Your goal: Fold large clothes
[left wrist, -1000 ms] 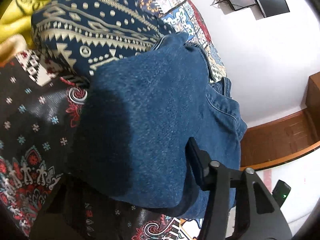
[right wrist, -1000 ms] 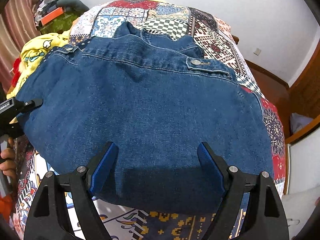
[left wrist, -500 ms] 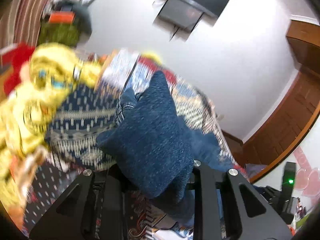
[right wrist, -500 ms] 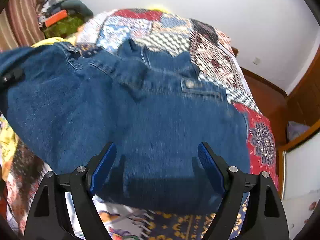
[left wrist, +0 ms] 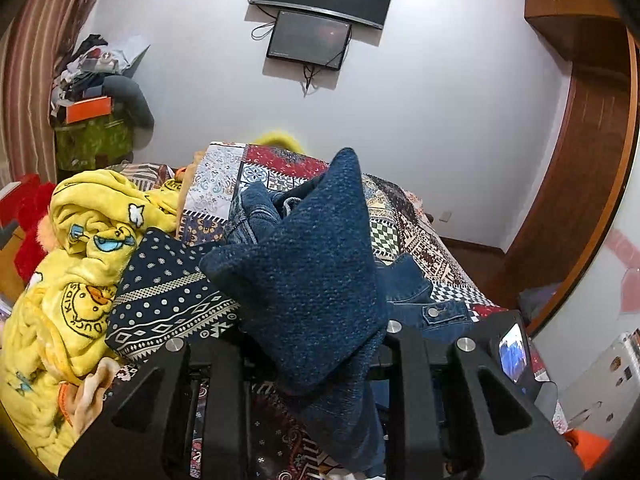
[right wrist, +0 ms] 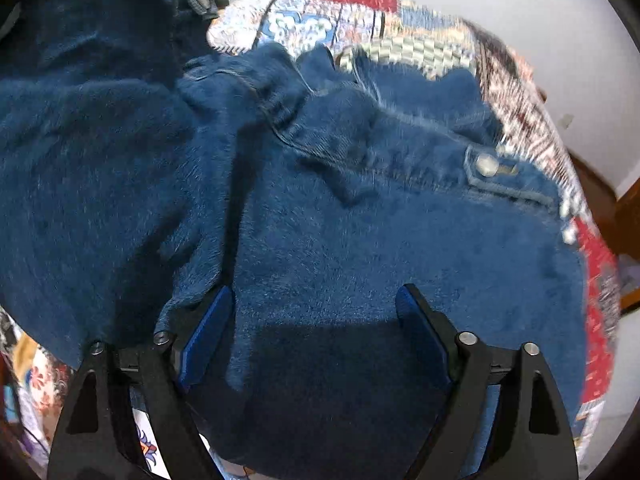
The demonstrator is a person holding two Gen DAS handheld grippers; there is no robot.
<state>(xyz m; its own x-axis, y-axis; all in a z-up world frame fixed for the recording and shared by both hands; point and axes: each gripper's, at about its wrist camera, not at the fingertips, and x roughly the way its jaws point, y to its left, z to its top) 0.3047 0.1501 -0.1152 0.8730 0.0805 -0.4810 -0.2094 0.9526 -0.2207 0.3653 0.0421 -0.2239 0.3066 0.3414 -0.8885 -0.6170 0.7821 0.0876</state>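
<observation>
A blue denim jacket [right wrist: 360, 208] lies on the patchwork bedspread [left wrist: 416, 232]. My left gripper [left wrist: 316, 344] is shut on a corner of the jacket [left wrist: 312, 264], which stands up as a peak between the fingers, lifted off the bed. In the right wrist view the lifted part of the jacket hangs at the upper left. My right gripper [right wrist: 316, 320] is open, its blue pads [right wrist: 208, 332] low over the flat denim, holding nothing. A metal button tab [right wrist: 492, 168] shows at the right.
A yellow duck-print blanket [left wrist: 72, 280] and a navy patterned cloth [left wrist: 168, 300] lie on the bed's left side. A cluttered pile [left wrist: 96, 112] stands by the far wall. Two screens [left wrist: 320, 4] hang on the wall. A wooden door frame [left wrist: 580, 184] is at the right.
My left gripper has closed on the jacket's corner and raised it, tilting up from the bed towards the wall. The denim's left side has lifted. My right gripper stays open over the jacket.
</observation>
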